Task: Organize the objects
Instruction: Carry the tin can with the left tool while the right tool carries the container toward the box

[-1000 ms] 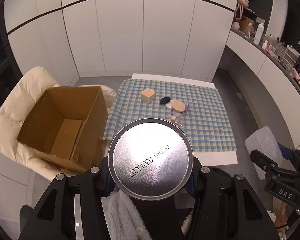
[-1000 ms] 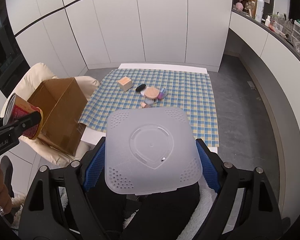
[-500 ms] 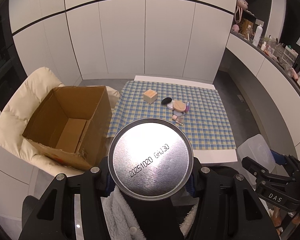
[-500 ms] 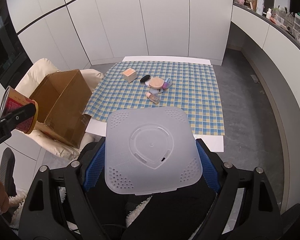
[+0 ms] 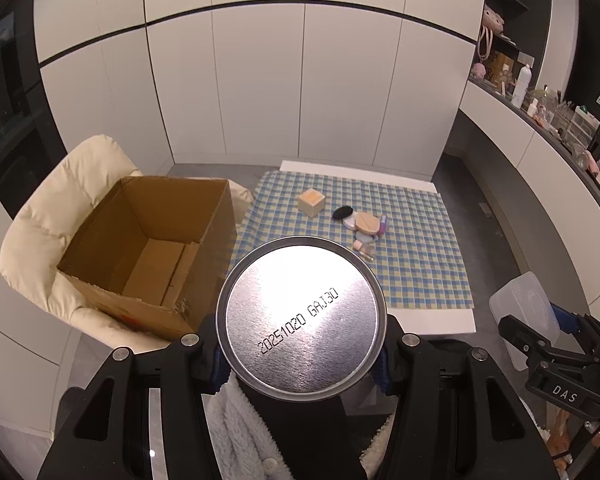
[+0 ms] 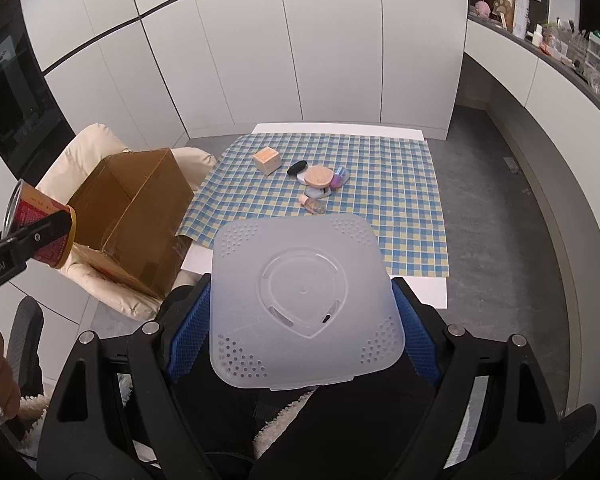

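White cupboard doors fill the back of the room, and a low desk point(image 5: 440, 320) with a blue and yellow checked cloth point(image 5: 412, 248) sits in the middle of the floor. Next to it, a brown cardboard box point(image 5: 148, 248) stands open on a cream chair point(image 5: 52, 216), and as far as can be seen the box has nothing in it.

The left tool point(image 5: 300, 354) is pinching a round tin can point(image 5: 300, 316) by its sides, with the shiny end facing the camera (it has red sides, seen from the other camera). The right tool point(image 6: 300, 312) is pinching a cloudy plastic tub point(image 6: 304, 304) with little holes in its corners, and its two sides stand wide because the tub is wide. Both things are up in the air, well apart from the desk and the box.

On the cloth, a small wooden cube point(image 5: 311, 202) sits alone. Just beside it is a little pile: a black oval thing point(image 5: 342, 212), a round tan case point(image 5: 367, 222), a purple thing point(image 5: 383, 224) and a tiny bottle point(image 5: 364, 250).

The tidying looks like it has only just started. Nothing is packed away yet. The can and the tub still need a place, maybe the box, and the small things on the desk are left to sort.
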Demonstrator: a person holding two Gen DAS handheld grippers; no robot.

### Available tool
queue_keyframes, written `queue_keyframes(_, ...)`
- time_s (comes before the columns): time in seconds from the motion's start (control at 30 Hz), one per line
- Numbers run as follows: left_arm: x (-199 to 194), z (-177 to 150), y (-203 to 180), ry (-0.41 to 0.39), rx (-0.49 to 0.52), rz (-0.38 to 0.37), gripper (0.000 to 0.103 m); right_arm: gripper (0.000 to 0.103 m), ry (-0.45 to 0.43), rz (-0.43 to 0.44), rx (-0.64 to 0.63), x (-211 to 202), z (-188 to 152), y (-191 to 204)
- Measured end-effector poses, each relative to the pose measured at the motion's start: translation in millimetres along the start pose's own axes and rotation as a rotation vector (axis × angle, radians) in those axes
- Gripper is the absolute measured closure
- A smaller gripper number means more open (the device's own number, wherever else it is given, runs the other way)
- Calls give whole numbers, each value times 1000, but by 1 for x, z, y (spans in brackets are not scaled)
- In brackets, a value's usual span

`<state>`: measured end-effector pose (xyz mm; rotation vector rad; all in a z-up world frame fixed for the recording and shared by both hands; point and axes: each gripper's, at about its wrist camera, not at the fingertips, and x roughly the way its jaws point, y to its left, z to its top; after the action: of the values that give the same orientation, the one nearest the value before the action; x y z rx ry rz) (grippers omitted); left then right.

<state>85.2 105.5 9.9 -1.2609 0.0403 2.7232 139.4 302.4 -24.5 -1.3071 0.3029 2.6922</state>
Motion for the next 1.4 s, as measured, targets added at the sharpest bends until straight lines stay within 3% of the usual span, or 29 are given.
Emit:
queue_keyframes(0.3,-9,6,34,-22,-79,-14,49,17,32,24,-62,15,11,25)
queue_keyframes(0.8,-1,-16,125,10,-241,144,49,17,89,134,-241,57,28,111)
queue_keyframes(1.4,0,-52,227,72,-457,311,49,17,114,346,-526,84,28,264)
